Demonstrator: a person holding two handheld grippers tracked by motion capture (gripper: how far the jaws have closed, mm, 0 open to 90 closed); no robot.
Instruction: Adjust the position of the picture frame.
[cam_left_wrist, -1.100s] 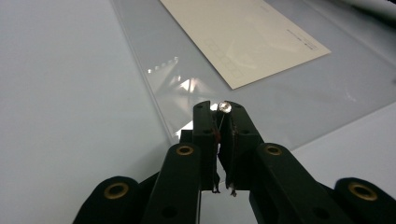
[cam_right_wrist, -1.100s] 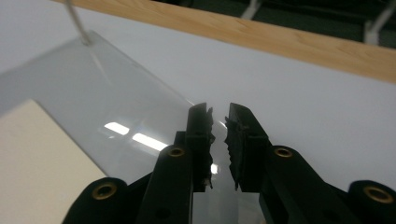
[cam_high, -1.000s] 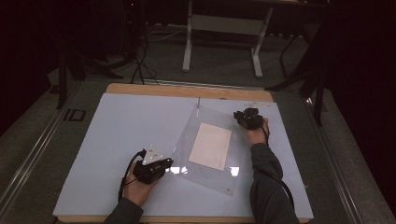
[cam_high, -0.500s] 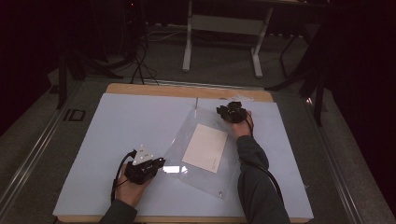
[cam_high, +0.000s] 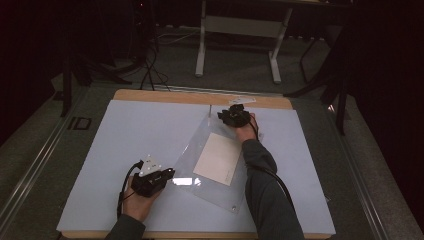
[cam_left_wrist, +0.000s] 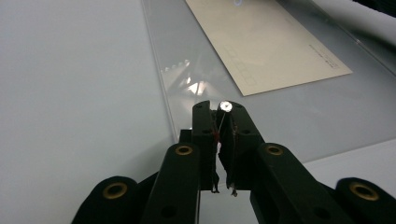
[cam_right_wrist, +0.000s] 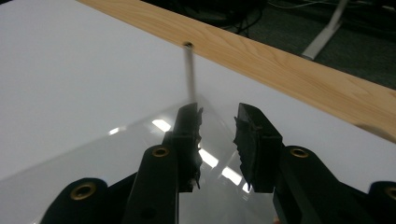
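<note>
Under right hand-held gripper (cam_high: 231, 114), sleeve (cam_high: 216, 165) corner hidden.

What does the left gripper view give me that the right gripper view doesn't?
Left gripper view: the left gripper shut on the clear sleeve's near edge, and the cream card inside.

Right gripper view: the right gripper, jaws just opening with a gap, the sleeve's far corner between them; the wooden table edge and a thin rod beyond.

Both: the sleeve lying on the white surface.
</note>
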